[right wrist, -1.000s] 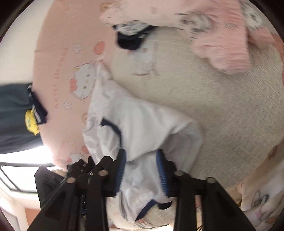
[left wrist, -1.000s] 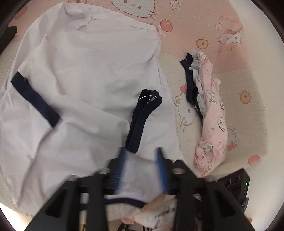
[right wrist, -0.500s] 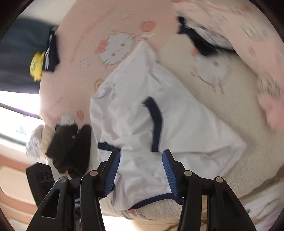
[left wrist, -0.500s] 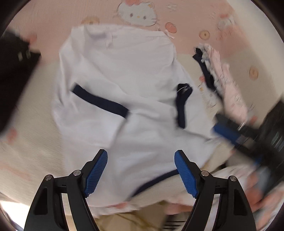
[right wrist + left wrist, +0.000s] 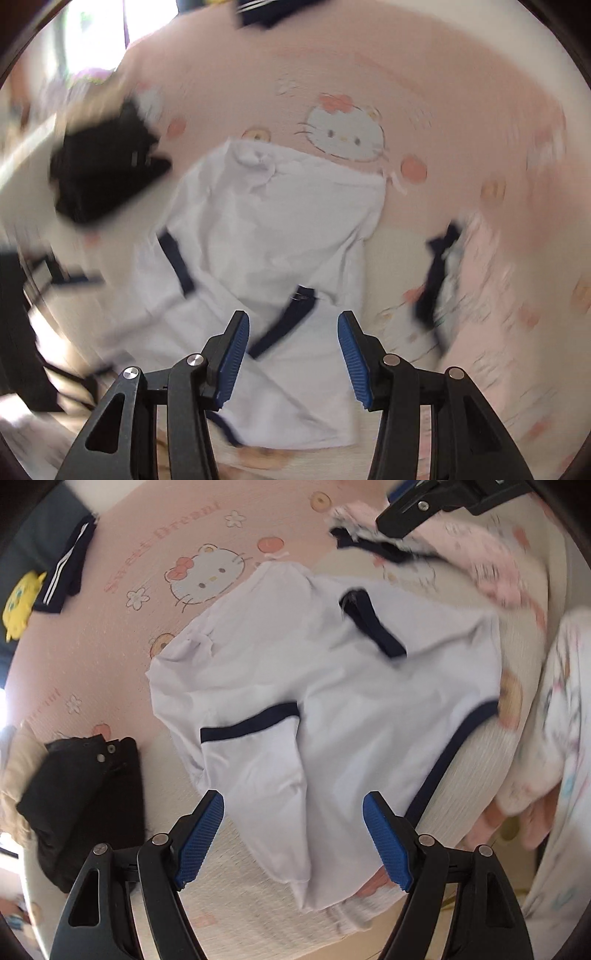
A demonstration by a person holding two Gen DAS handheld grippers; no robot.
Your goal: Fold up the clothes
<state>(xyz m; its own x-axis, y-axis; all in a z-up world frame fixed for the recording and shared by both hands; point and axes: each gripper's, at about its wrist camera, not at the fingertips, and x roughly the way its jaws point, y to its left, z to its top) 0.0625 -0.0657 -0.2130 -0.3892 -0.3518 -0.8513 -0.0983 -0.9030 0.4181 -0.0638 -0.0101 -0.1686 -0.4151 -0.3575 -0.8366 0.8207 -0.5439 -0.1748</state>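
A white shirt (image 5: 332,701) with navy trim lies spread and creased on the pink cartoon-cat bed sheet (image 5: 155,602). One navy-cuffed sleeve is folded across its front. My left gripper (image 5: 291,812) hangs open over the shirt's near hem, and nothing sits between its blue pads. In the right wrist view, which is blurred by motion, the shirt (image 5: 277,229) lies below my right gripper (image 5: 293,332), also open and holding nothing. A black finger (image 5: 424,506) of the right gripper shows at the top of the left wrist view.
A black garment (image 5: 85,797) lies left of the shirt. A pink patterned garment (image 5: 491,568) with a navy piece (image 5: 369,546) lies to the right. Navy striped clothes (image 5: 62,579) and a yellow toy (image 5: 18,605) sit at the far left. White printed bedding (image 5: 561,738) is bunched at the right.
A second ago both grippers were shut on the shirt's fabric. Both have let go, opened and drawn back, and the shirt now lies loose on the bed.
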